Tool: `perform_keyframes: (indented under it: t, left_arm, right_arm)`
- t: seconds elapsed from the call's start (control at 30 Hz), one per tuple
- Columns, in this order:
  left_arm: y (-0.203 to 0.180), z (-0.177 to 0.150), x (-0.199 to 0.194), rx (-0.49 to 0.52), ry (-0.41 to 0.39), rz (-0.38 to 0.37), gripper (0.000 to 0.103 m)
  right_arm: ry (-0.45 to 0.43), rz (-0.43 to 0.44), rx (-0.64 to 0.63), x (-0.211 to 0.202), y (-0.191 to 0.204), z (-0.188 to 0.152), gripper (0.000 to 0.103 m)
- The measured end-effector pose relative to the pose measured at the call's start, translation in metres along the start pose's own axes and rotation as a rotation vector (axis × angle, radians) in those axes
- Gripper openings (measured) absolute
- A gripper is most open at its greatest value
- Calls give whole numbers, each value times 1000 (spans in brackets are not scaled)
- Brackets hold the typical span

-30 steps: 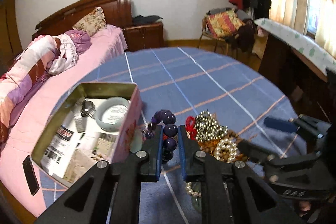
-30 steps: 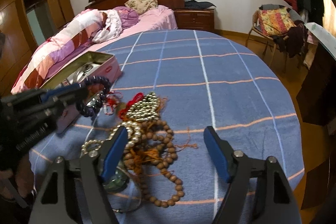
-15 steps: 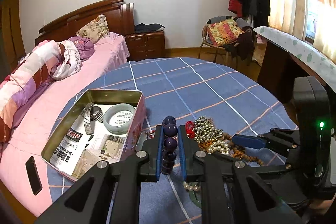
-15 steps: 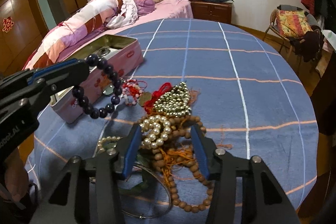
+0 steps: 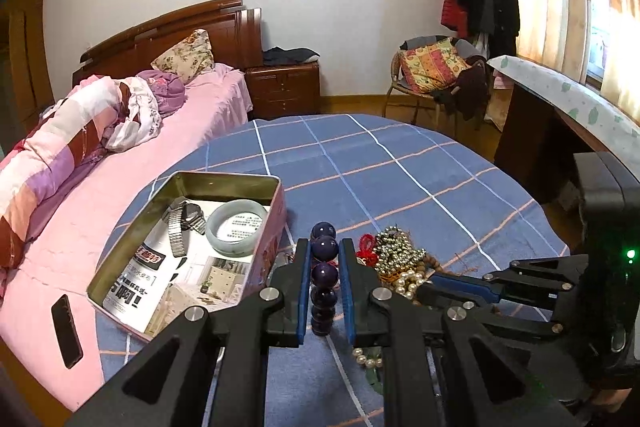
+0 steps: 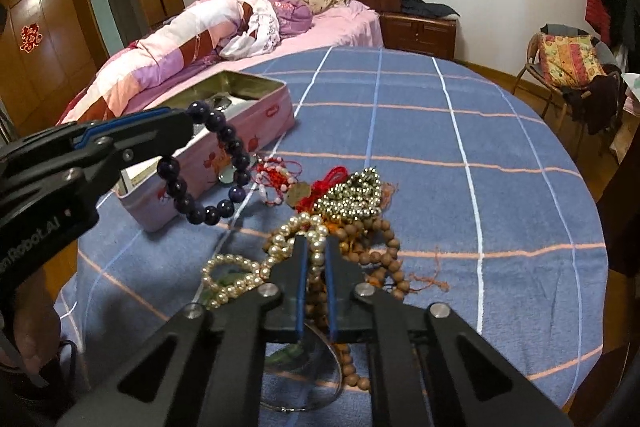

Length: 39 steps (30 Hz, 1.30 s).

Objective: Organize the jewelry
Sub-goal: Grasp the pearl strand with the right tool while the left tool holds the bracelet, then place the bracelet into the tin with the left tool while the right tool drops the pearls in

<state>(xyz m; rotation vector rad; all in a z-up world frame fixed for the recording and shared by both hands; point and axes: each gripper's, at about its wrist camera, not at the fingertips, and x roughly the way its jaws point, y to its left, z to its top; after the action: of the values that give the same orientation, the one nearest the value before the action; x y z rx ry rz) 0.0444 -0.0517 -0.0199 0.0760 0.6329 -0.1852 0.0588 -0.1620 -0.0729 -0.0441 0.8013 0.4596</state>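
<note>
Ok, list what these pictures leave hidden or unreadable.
- Left wrist view: the tin has its near corner behind the left gripper, and the print on the papers inside is too small to read.
- Right wrist view: the tin's contents sit behind its wall and the purple bead bracelet.
- Right wrist view: the right gripper is shut on the pearl strand, hiding the pieces beneath.

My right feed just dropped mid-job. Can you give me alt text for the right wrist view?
The right gripper is closed on a pearl strand in the jewelry pile on a blue plaid tablecloth. At left, the left gripper holds a dark purple bead bracelet in the air beside the open pink tin.
</note>
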Motion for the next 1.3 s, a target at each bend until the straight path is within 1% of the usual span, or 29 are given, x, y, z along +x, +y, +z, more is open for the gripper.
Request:
perform_keyframes:
  t: [0.5, 0.73, 0.97, 1.3]
  left_arm:
    - [8, 12, -27, -24, -62, 7, 13]
    - [15, 18, -34, -32, -79, 10, 13]
    - [31, 28, -45, -49, -103, 27, 13]
    - [65, 46, -53, -57, -137, 97, 13]
  right_arm:
    - [-151, 6, -15, -42, 12, 25, 9]
    - [-188, 2, -34, -49, 16, 32, 9]
    - [-223, 3, -64, -54, 21, 49, 9]
    - [-262, 21, -106, -54, 35, 78, 9]
